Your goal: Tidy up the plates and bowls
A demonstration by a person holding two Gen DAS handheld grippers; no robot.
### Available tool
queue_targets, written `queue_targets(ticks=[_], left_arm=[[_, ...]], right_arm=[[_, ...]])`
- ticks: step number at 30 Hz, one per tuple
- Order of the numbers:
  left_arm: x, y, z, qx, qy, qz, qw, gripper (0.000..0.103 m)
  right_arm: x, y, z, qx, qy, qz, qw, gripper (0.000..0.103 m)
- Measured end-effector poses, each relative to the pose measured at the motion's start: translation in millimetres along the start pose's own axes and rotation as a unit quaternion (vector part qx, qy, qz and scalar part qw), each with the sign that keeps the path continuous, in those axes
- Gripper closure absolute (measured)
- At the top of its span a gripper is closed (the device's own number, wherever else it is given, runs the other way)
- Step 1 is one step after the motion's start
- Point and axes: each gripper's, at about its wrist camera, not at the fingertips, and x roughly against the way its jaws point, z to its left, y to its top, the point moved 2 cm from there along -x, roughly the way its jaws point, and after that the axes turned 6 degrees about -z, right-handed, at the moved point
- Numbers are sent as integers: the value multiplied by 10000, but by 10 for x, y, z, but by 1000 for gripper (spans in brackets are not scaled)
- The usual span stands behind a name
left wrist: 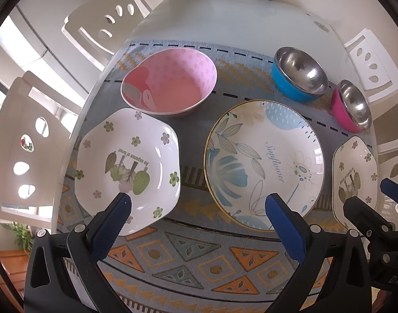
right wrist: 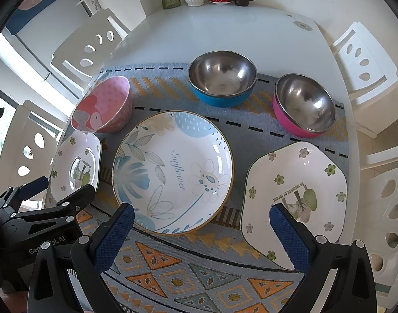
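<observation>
White plates and shiny bowls lie spread out on the mat, none stacked yet.

Both tongs, the left gripper (left wrist: 198,203) and the right gripper (right wrist: 202,215), hang near the front with fingers spread wide, pinching nothing. The round sunflower plate (right wrist: 172,172) lies flat in the middle, a six-sided plate (left wrist: 128,167) on the left and its twin (right wrist: 295,198) on the right. Far back stand the pink bowl (left wrist: 170,80), blue bowl (right wrist: 222,78) and magenta bowl (right wrist: 304,105), mouths up. Matching ones likely go together. The plate's word runs from far to near.
</observation>
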Motion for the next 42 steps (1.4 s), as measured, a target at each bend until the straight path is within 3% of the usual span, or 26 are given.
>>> queue_targets(ticks=[28,35,40,42], left_arm=[[-3,-11,-35,-52,74,-30,10000,1],[14,-79,-79,-14,92,16,10000,1],[47,-198,-86,274,-96,127,9995,1],[15,-280,-108,424,-232,208,9986,1]], right_arm=[[-37,28,-33,111,-6,63,9999,0],[18,214,-156,370,-71,-37,9993,0],[26,510,-235,489,564,-134,9971,0],[-57,600,-222,591,622,-143,9962,0]])
